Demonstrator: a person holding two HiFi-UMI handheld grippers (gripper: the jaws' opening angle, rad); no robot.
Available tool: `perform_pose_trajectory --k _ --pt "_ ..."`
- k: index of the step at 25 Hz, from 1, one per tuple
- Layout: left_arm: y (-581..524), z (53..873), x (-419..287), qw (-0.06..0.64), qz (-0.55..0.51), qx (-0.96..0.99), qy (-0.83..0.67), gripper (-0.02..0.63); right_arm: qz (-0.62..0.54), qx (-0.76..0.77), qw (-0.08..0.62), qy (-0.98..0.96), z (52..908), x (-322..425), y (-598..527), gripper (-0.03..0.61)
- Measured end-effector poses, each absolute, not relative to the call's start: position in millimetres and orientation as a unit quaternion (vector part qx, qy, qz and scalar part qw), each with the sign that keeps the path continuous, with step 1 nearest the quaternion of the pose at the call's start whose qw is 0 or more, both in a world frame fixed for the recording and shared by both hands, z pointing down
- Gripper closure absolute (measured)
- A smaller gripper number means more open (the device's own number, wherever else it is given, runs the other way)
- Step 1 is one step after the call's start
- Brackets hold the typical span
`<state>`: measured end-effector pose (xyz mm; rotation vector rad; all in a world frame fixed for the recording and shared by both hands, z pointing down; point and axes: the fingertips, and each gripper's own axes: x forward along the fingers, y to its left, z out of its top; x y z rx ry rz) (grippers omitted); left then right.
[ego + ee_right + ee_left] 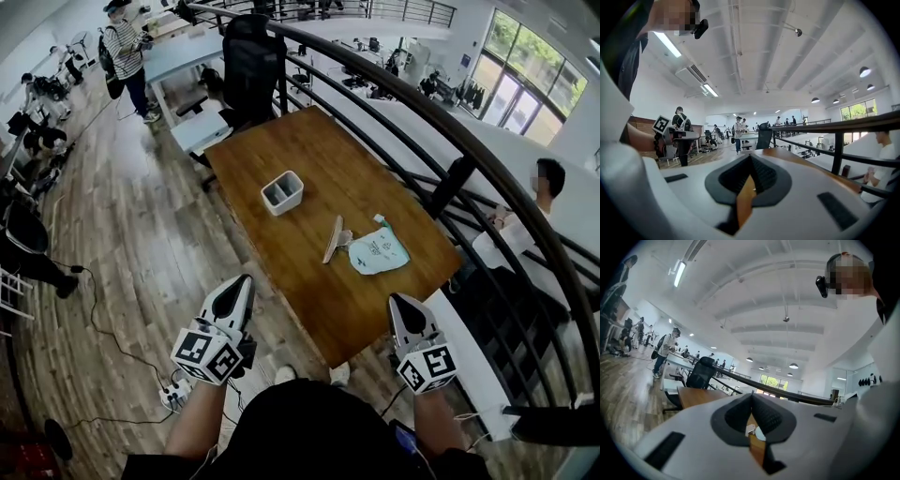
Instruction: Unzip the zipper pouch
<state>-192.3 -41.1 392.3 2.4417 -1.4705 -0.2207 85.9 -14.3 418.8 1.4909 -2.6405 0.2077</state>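
Note:
A pale green zipper pouch (379,251) lies flat on the wooden table (309,159) toward its right edge. My left gripper (240,286) hangs near the table's front left corner, jaws shut with nothing between them. My right gripper (401,305) sits off the table's front right corner, also shut and empty. Both are well short of the pouch. In the left gripper view the left gripper (751,394) points up over the table, pads meeting. The right gripper (750,157) in its own view shows the same closed pads with the tabletop beyond.
A white two-compartment box (282,192) stands mid-table. A flat grey-and-wood object (335,239) lies just left of the pouch. A black railing (450,122) runs along the table's right side, with a seated person (525,220) beyond it. A black office chair (251,61) stands at the far end.

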Motion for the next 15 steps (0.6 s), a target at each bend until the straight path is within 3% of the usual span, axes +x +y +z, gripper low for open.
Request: perform_pose_trajectory --k 15 --pt "-51 392 -192 0.138 -0.074 0.867 -0.473 0.6 0.077 0.504 0.036 -0.859 415 72 -3 0.584"
